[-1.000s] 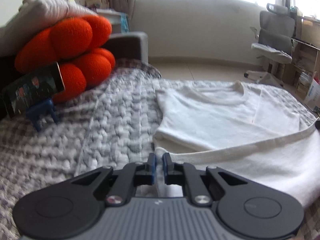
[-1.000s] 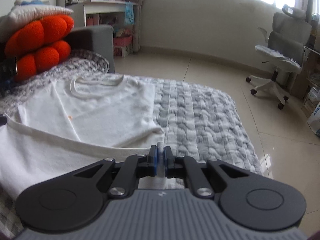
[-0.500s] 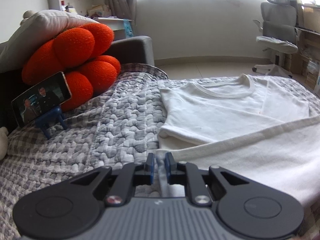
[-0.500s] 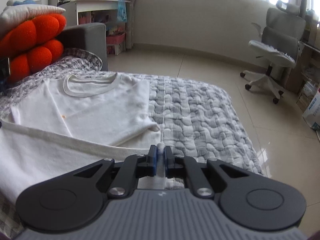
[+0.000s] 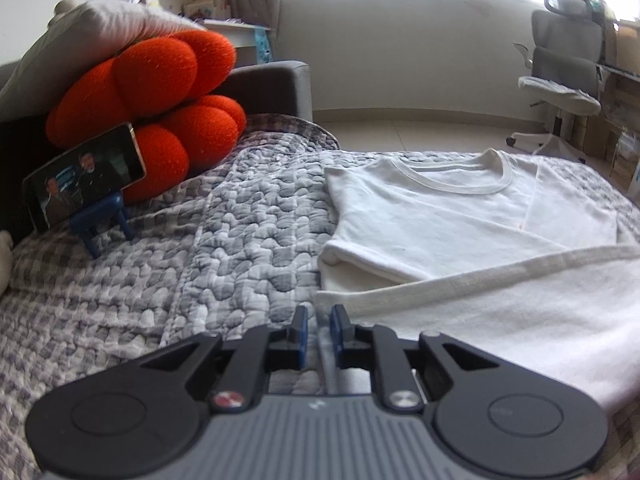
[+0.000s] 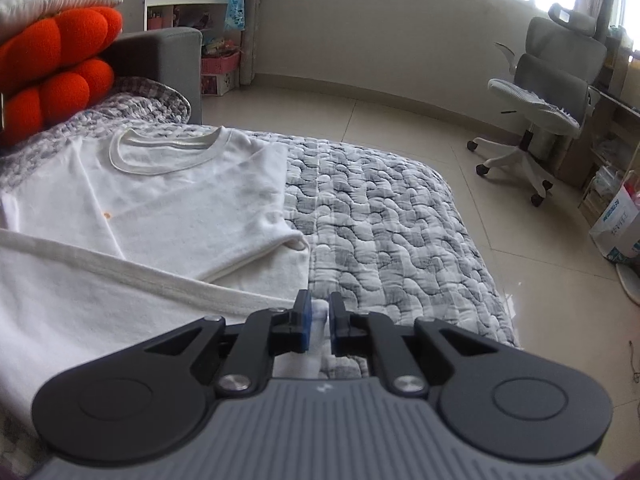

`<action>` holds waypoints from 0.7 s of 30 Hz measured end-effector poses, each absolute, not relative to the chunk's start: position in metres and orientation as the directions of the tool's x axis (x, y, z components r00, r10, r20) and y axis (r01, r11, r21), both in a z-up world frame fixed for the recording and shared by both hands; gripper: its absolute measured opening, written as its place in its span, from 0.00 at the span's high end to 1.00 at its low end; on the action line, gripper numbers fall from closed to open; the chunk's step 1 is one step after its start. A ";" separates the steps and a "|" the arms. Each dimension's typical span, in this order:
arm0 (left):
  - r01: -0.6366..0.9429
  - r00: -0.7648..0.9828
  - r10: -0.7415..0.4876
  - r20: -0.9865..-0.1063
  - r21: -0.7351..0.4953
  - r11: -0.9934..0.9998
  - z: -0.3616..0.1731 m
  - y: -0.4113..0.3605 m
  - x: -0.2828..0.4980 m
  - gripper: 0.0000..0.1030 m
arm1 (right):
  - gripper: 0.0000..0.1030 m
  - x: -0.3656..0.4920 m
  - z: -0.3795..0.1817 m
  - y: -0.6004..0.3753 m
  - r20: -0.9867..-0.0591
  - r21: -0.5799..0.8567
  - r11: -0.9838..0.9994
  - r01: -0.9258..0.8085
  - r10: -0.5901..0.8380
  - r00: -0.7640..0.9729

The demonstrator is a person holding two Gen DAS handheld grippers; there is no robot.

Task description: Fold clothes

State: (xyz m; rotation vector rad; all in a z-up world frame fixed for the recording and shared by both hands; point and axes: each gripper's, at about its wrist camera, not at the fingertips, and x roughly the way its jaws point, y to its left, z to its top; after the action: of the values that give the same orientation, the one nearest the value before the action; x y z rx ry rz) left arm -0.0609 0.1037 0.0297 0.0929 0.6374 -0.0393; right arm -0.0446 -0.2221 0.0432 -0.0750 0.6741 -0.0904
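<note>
On the quilt (image 5: 248, 240), both grippers pinch the white T-shirt's (image 5: 440, 216) hem corners.

T-shirt (image 5: 448, 216) on quilt (image 5: 248, 248) — cushion (image 5: 160, 92) behind phone (image 5: 84, 176).

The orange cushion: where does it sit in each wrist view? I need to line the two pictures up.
Left wrist: the orange cushion fills the upper left, behind a phone on a blue stand.
Right wrist: it shows at the far left edge, partly cut off by the frame.
Shared landmark: the white T-shirt's collar, and the grey office chair at the upper right in both.
</note>
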 end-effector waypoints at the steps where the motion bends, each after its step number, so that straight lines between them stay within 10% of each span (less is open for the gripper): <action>1: 0.060 0.802 -0.011 -0.598 0.062 0.996 0.031 0.106 -0.061 0.80 | 0.93 -0.045 0.044 -0.223 -0.614 -0.096 0.993 0.073 -0.116 0.781; 21: 0.192 0.783 -0.159 -0.601 -0.010 0.981 0.050 0.058 -0.112 0.80 | 0.81 -0.106 0.064 -0.148 -0.534 0.020 0.987 -0.157 0.143 0.833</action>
State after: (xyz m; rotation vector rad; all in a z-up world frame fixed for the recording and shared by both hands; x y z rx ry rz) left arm -0.1120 0.0576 0.0501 0.0528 0.6443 -0.1898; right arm -0.1058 -0.1485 0.0643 -0.0256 0.5637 0.1594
